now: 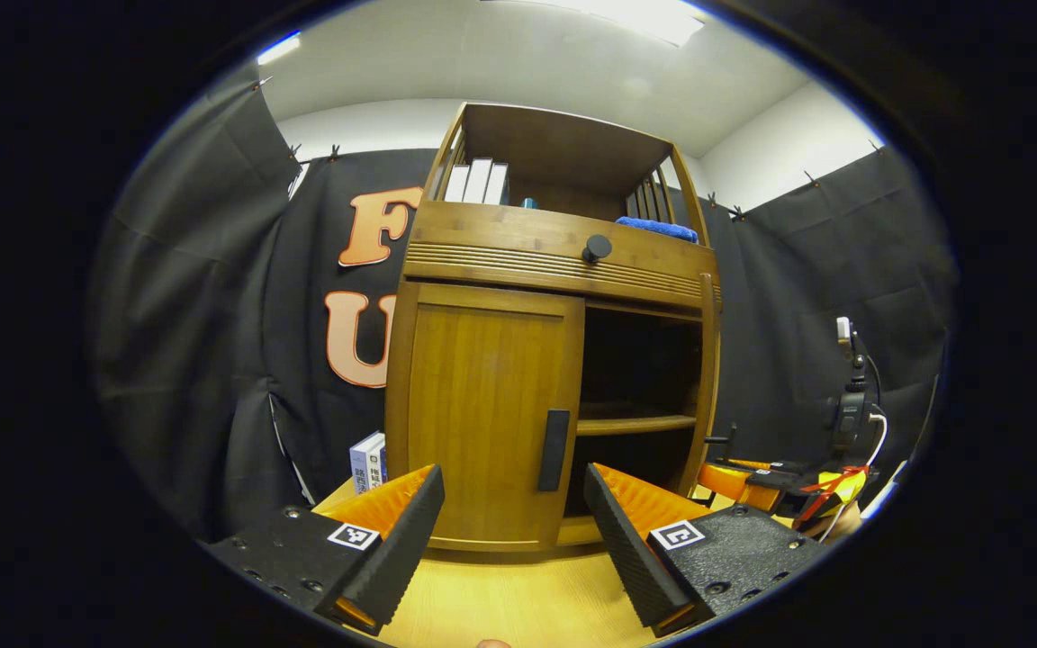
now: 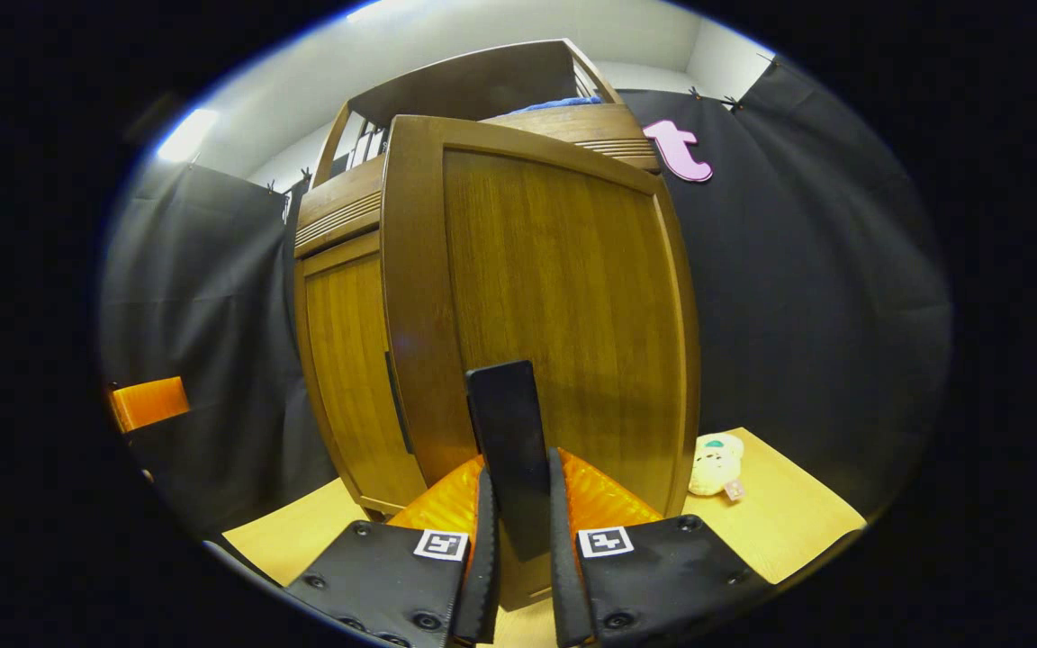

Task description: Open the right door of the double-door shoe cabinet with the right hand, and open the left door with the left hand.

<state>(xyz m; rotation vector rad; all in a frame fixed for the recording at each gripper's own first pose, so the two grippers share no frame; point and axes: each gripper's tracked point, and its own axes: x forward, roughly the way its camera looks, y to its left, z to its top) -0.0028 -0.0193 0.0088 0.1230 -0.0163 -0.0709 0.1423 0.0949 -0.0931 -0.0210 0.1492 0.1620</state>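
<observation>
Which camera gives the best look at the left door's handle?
The left gripper view: the left door faces it, shut, with its handle plain between the open left gripper. The right gripper view shows that handle only as an edge-on sliver.

recording booth | black cloth walls (image 1: pixel 212 315) clipped up | shoe cabinet (image 1: pixel 482 405) on tabletop (image 1: pixel 518 603)

Right door handle (image 2: pixel 509 432) lower end hidden between right gripper (image 2: pixel 523 540) fingers; book (image 1: pixel 367 461) partly hidden, label perhaps unreadable.
</observation>
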